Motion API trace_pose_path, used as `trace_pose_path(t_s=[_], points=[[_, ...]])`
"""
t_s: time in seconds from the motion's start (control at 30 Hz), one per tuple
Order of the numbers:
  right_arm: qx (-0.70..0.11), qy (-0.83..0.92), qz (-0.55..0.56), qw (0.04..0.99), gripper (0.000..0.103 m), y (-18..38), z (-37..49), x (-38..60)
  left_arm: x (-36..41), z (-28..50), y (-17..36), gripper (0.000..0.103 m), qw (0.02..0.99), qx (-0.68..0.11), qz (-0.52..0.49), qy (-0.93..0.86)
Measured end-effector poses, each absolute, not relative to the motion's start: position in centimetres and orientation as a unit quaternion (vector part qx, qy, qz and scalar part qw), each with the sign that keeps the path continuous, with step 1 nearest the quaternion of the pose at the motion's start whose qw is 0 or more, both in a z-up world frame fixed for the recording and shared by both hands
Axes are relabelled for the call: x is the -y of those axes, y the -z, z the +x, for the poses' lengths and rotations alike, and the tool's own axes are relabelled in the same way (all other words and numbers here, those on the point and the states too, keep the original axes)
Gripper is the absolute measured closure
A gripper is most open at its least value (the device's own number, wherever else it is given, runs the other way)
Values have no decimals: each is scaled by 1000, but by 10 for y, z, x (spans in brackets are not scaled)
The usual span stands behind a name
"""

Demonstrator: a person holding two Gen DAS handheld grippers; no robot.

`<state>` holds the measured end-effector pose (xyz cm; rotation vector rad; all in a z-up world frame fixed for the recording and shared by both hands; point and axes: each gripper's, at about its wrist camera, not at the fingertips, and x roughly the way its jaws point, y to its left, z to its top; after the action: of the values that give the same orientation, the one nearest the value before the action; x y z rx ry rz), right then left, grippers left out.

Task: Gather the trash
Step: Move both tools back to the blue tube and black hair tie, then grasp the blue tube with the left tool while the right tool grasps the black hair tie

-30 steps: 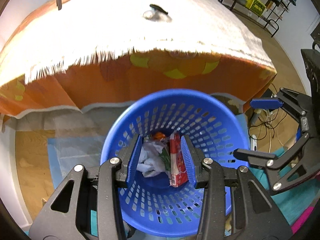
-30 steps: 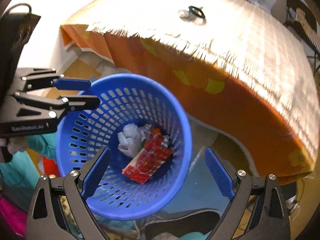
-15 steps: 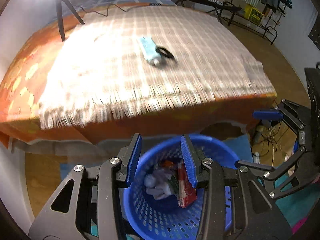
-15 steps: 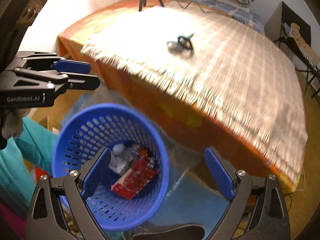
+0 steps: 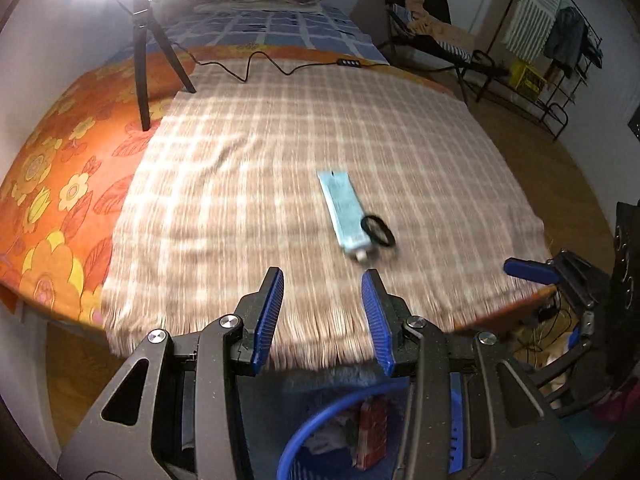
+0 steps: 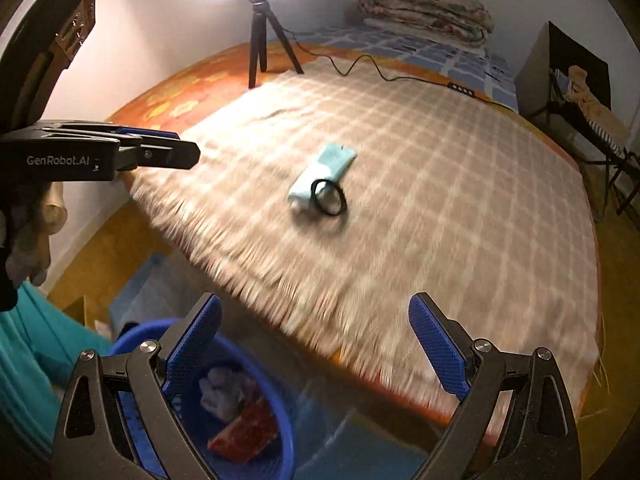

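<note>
Below my fingers spreads a bed [image 5: 60, 208] dressed in an orange flowered sheet, and over most of it lies a beige checked blanket [image 5: 280, 152] whose fringe hangs off the near edge. On the blanket, towards its near side, rests a pale blue tube [image 5: 343, 212] [image 6: 322, 174], lying flat, with a black ring [image 5: 378, 231] [image 6: 329, 197] touching its cap end. At the far corner a black tripod [image 5: 146, 64] [image 6: 262, 36] stands on the orange sheet, just beside the blanket's edge, carrying a bright lamp. A black cable [image 5: 256, 65] runs from it across the blanket's far end. Beyond, a blue checked cover [image 5: 280, 26] carries a folded quilt [image 6: 426, 10].
</note>
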<state>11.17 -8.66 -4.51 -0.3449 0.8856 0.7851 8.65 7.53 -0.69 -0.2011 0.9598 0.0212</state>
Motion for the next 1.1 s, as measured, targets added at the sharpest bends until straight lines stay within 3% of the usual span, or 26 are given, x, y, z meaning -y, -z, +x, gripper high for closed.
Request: trace_pose_path(t_s=[0.1, 0.17, 0.43, 0.7, 0.77, 0.9, 0.97, 1.1], points=[[-414, -374, -158, 815, 13, 49, 128, 79, -81, 101, 10, 62, 881, -462, -106, -7], [-420, -381, -146, 811, 22, 51, 140, 73, -87, 113, 14, 62, 876, -466, -123, -6], [-440, -373, -134, 806, 24, 72, 177, 43, -107, 145, 21, 62, 871, -466, -153, -23], [-471, -371, -102, 794, 45, 88, 203, 41, -114, 158, 27, 62, 868, -470, -160, -27], [-478, -369, -86, 793, 58, 87, 208, 48, -114, 159, 28, 62, 866, -472, -161, -27], [-488, -355, -73, 794, 64, 90, 218, 60, -112, 164, 34, 62, 864, -477, -160, -25], [-490, -348, -73, 796, 76, 92, 222, 64, -108, 168, 37, 62, 863, -480, -157, -21], [-491, -344, -65, 798, 76, 90, 226, 71, -96, 173, 44, 62, 858, -489, -155, -9]])
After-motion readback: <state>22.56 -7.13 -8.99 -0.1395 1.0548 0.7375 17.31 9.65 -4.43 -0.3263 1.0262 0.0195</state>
